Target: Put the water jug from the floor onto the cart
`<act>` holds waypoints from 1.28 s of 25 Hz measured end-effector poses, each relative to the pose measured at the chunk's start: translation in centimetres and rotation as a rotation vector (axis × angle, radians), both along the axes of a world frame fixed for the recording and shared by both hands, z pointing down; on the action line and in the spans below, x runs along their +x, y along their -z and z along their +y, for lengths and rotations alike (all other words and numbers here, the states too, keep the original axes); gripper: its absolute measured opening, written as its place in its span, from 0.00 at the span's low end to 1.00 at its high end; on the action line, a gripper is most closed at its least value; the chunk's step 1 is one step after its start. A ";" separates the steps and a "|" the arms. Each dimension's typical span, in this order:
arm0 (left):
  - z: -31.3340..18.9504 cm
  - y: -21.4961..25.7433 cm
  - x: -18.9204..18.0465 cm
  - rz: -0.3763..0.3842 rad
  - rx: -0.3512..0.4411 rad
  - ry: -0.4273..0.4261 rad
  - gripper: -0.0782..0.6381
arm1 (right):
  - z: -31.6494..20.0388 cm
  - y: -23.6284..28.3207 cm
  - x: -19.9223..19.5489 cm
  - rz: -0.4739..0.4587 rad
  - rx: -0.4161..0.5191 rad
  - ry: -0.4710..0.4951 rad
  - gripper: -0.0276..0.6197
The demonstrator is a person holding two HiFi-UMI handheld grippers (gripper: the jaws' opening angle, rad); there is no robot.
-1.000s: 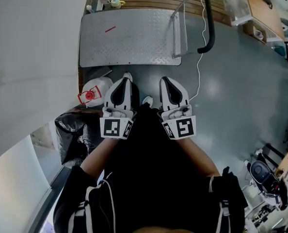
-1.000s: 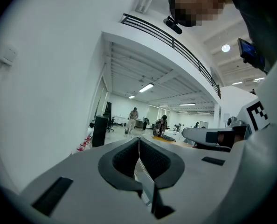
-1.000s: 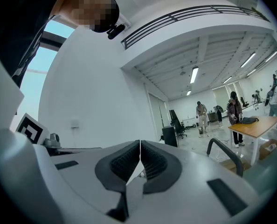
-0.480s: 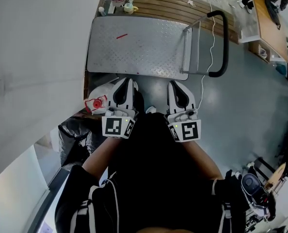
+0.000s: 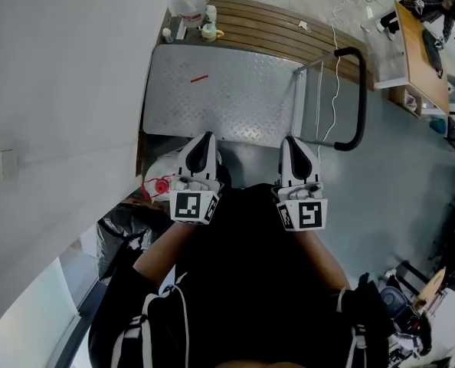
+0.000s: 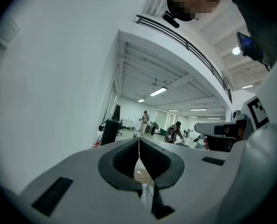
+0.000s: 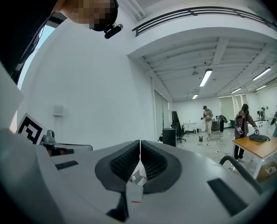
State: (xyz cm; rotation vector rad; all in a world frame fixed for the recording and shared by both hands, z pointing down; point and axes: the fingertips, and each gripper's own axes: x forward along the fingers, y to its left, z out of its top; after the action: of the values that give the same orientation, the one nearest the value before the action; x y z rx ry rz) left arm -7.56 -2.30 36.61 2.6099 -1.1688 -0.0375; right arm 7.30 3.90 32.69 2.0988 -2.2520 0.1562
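Note:
The water jug point(image 5: 155, 170), clear plastic with a red cap, lies on the grey floor by the wall, just left of my left gripper point(image 5: 205, 139) and partly hidden behind it. The cart point(image 5: 220, 94) is a low steel platform with a black handle point(image 5: 358, 98) at its right end; it stands straight ahead and carries nothing. Both grippers are held level, side by side, over the cart's near edge. My left gripper point(image 6: 138, 149) is shut with nothing in it. My right gripper point(image 5: 293, 142) is also shut and empty point(image 7: 140, 154).
A white wall runs along the left. Beyond the cart a wooden bench point(image 5: 289, 23) bears another jug point(image 5: 189, 3) and small bottles. A black bag point(image 5: 124, 225) lies behind the jug. A white cable point(image 5: 320, 121) trails past the handle. A wooden table point(image 5: 419, 48) stands far right.
Both grippers have moved forward together to the cart's near edge. The jug, earlier beside the left gripper's tip, now sits back beside its body. Both stayed shut.

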 end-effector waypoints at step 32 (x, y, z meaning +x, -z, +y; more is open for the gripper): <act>-0.2 -1.9 -3.2 -0.130 -0.009 0.109 0.14 | -6.4 0.9 -4.9 -0.083 0.043 0.277 0.07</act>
State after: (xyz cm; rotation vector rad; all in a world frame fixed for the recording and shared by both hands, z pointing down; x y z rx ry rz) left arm -10.74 -2.55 38.52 2.5718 -1.3509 0.1162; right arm 2.37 -2.53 31.82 1.8044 -2.5856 0.1847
